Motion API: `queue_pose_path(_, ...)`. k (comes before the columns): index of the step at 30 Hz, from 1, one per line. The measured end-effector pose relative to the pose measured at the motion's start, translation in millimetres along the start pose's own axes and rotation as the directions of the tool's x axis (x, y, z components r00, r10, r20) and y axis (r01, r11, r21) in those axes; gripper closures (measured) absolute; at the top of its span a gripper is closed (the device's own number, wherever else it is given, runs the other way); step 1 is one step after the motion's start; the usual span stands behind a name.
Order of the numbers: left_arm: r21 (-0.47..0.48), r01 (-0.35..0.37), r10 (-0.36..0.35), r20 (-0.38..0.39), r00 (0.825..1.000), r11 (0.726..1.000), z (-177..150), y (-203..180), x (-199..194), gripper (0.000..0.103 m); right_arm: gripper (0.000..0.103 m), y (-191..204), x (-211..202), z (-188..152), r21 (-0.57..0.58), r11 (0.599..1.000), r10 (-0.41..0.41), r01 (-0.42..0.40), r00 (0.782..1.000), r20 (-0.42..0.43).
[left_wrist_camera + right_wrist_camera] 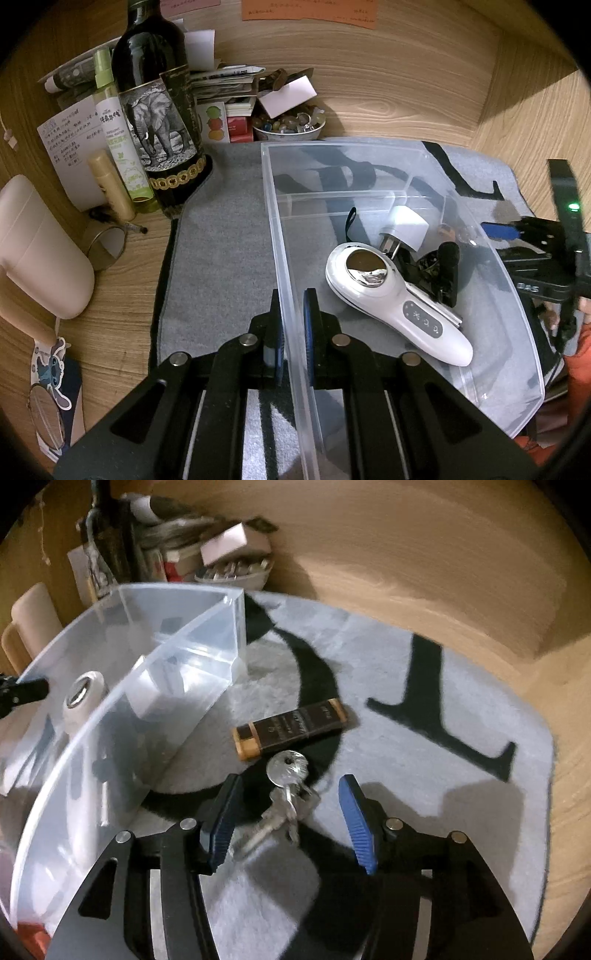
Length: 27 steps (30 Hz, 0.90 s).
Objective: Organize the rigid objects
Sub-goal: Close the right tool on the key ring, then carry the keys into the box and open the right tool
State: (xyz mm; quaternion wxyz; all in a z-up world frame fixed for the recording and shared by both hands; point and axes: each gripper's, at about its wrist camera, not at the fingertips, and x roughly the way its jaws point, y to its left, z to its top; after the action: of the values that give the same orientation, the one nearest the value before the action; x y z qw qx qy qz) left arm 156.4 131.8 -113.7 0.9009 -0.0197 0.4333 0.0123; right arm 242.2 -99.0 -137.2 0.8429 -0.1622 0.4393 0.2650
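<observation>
Right gripper spread wide around keys; left gripper pinching bin wall.

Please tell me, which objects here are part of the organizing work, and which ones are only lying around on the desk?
Part of the job:
- clear plastic bin, its wall clamped by the left gripper
- white handheld device and white plug, already in the bin
- keys between the open fingers of the right gripper
- brown bar on the mat

Lying about:
- wine bottle
- spray bottle
- bowl of trinkets

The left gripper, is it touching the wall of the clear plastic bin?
Touching. In the left wrist view the left gripper has its jaws closed on the clear plastic bin, one on each side of the wall.
</observation>
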Motion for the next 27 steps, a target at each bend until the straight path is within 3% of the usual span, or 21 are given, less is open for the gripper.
queue_pose_path(2, 0.0, 0.0, 0.0, 0.0, 1.0, 1.0, 0, 0, 0, 0.094, 0.057, 1, 11, 4, -0.006, 1.0, 0.004, -0.004, 1.0, -0.008)
queue_pose_path(3, -0.001, 0.001, -0.001, 0.0, 1.0, 1.0, 0, 0, 0, 0.094, 0.063, 1, 11, 5, -0.005, 1.0, 0.01, -0.01, 1.0, 0.006)
queue_pose_path(4, -0.001, 0.001, -0.001, 0.0, 1.0, 1.0, 0, 0, 0, 0.094, 0.078, 0, 11, 7, -0.004, 1.0, 0.022, -0.022, 1.0, 0.005)
queue_pose_path(5, -0.001, 0.002, -0.002, 0.0, 1.0, 1.0, 0, 0, 0, 0.094, 0.081, 0, 10, 8, 0.001, 0.999, 0.032, -0.032, 0.999, 0.009)
queue_pose_path(10, -0.001, 0.004, -0.004, 0.001, 1.0, 1.0, 0, -1, 1, 0.094, 0.081, 3, 3, 4, -0.001, 1.0, 0.019, -0.019, 0.999, 0.028)
queue_pose_path(17, -0.001, 0.004, -0.004, 0.001, 1.0, 1.0, -1, -1, 0, 0.094, 0.081, 1, -37, 9, 0.028, 1.0, 0.01, -0.014, 0.991, 0.134)
queue_pose_path(27, 0.0, 0.003, -0.003, 0.003, 1.0, 1.0, -1, -2, -1, 0.094, 0.081, 18, -102, 37, -0.01, 1.0, 0.018, -0.016, 0.949, 0.315)
